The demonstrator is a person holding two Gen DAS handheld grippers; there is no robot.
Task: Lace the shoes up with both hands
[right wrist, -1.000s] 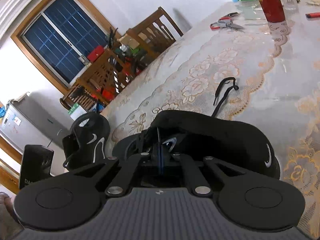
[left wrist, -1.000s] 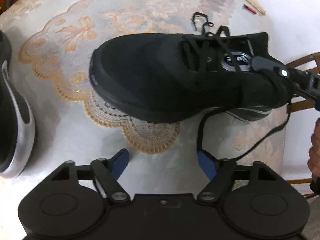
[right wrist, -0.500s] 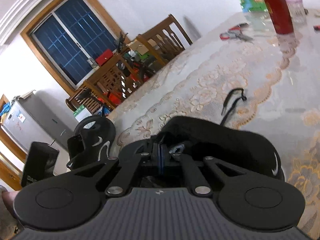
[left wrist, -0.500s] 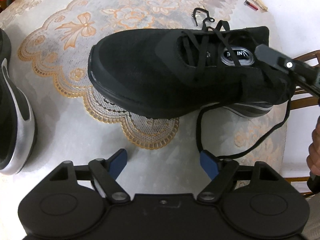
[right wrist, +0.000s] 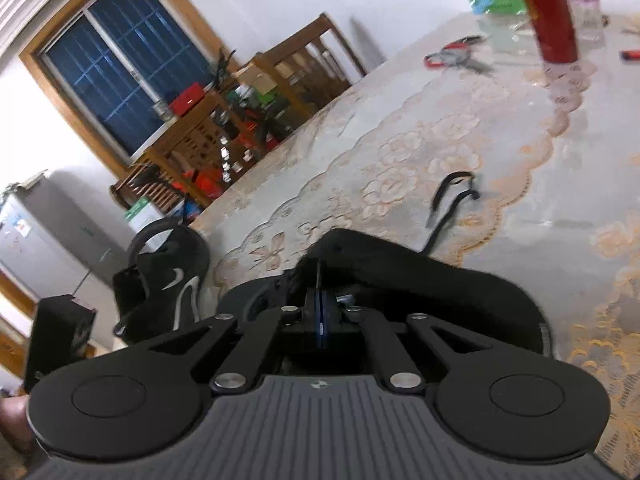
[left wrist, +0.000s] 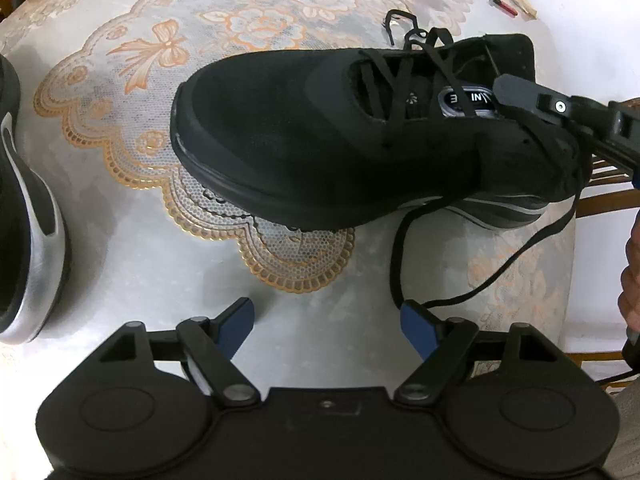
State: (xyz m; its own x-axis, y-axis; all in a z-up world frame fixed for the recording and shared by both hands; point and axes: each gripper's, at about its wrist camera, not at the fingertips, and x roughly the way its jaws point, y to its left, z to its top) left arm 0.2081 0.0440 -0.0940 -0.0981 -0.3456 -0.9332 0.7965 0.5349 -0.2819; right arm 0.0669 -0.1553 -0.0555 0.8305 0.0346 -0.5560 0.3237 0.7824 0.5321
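While the black shoe lies on the desk with its toe toward the left of the left wrist view and its heel toward the right, we keep our left tongs spread wide above the cloth, nothing between the blue pads. The shoe's long axis runs across that view, ahead of these tongs and well clear of them. Our right tongs come in from the heel end, pressed together at the shoe's collar; from the right wrist view they look closed on the collar edge or a lace there, but we cannot tell which. The loose lace drops from the near side of the shoe, loops down and passes just beside the right pad of the left tongs, then climbs back toward the heel. We judge the left tongs the nearer to that loop: it sits at their right pad, so a small shift toward it should bring the lace between the pads. A second shoe sits apart at the left edge.
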